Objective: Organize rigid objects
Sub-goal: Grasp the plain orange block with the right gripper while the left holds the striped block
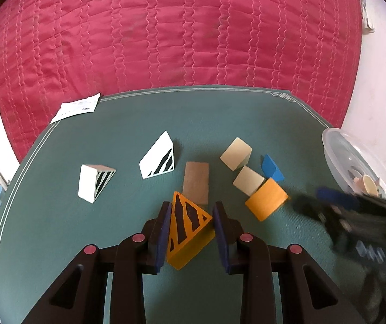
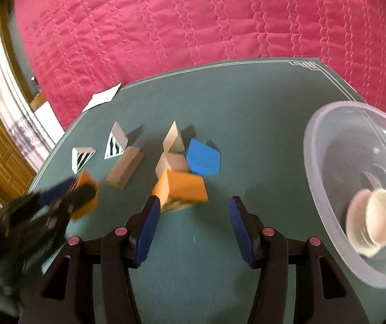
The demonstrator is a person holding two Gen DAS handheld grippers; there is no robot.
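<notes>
My left gripper (image 1: 192, 206) is shut on an orange triangular block with black stripes (image 1: 186, 232), held just above the green mat (image 1: 58, 229). In the right wrist view that gripper (image 2: 66, 194) is a blur at the left with the orange block (image 2: 86, 189) in it. My right gripper (image 2: 194, 199) is open with nothing between its fingers, and a plain orange block (image 2: 180, 189) lies just beyond its left fingertip. On the mat lie two white striped wedges (image 1: 94, 182) (image 1: 159, 159), a brown block (image 1: 196, 182), two beige blocks (image 1: 235, 153) (image 1: 248, 181) and a blue block (image 1: 272, 168).
A clear plastic bowl (image 2: 325, 145) with a cream cup (image 2: 379, 216) inside stands at the mat's right edge. A white paper (image 1: 77, 108) lies at the far left corner. A pink quilted bed (image 1: 166, 27) lies beyond the mat.
</notes>
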